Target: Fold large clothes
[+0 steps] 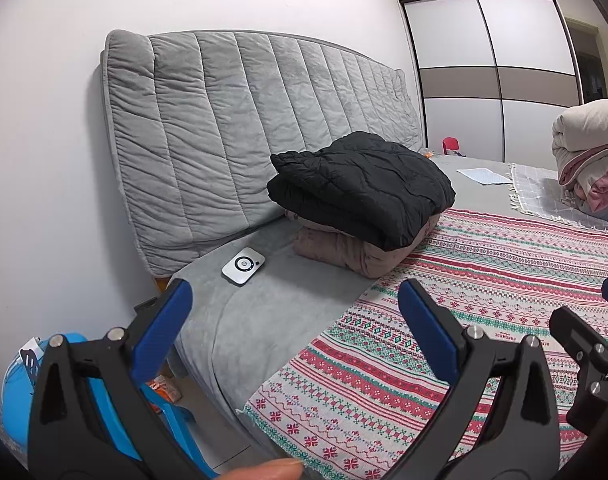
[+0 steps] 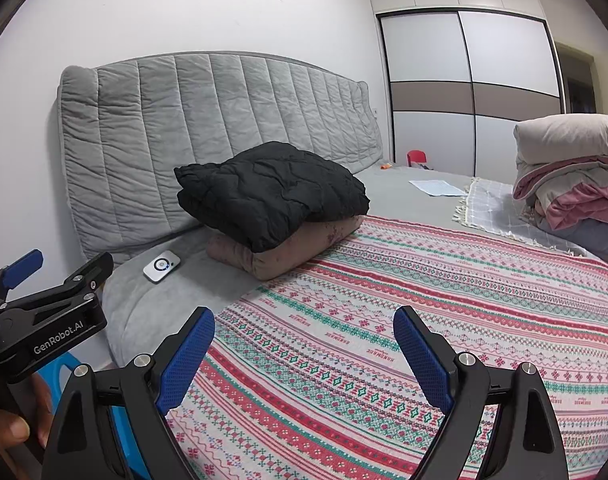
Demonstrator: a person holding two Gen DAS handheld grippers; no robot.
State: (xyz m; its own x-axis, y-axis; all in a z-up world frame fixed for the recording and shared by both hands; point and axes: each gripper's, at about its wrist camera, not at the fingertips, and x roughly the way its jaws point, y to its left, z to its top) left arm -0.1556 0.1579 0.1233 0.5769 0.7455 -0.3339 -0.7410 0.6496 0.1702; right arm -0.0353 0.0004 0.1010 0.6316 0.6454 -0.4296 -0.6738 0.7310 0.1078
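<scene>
A folded black quilted jacket (image 1: 363, 188) (image 2: 272, 192) lies on a folded brown garment (image 1: 343, 248) (image 2: 280, 252) at the head of the bed. My left gripper (image 1: 296, 316) is open and empty over the bed's near corner, well short of the stack. My right gripper (image 2: 304, 340) is open and empty above the patterned red, green and white blanket (image 1: 443, 320) (image 2: 423, 300). The left gripper also shows at the left of the right wrist view (image 2: 60, 276). A pile of white and pink clothes (image 1: 587, 156) (image 2: 571, 172) sits at the far right of the bed.
A grey padded headboard (image 1: 240, 120) (image 2: 208, 120) leans on the wall. A small white device (image 1: 243, 266) (image 2: 161, 266) lies on the grey sheet beside the stack. A paper sheet (image 1: 483, 175) (image 2: 435, 188) lies further back. A blue plastic stool (image 1: 20, 384) stands on the floor.
</scene>
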